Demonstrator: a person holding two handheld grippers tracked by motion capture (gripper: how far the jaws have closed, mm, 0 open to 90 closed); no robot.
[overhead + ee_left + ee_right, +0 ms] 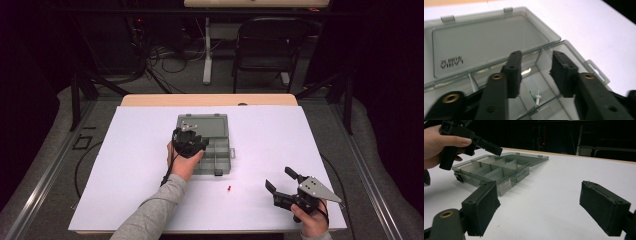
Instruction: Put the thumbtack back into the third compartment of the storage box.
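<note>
Nearest, right claw [282, 181] gapes wide; left claw [536, 71], narrowly parted, hovers over a pin [538, 97] standing upright in the organizer box [574, 56].

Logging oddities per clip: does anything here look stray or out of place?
One red pushpin lies loose on the white table, just in front of the open compartment box, while other pins sit inside a compartment under the open left tool. Nothing looks damaged.

The left claw [192, 137] hung with jaws parted and empty; the right claw [280, 180] gaped wide, also empty.
</note>
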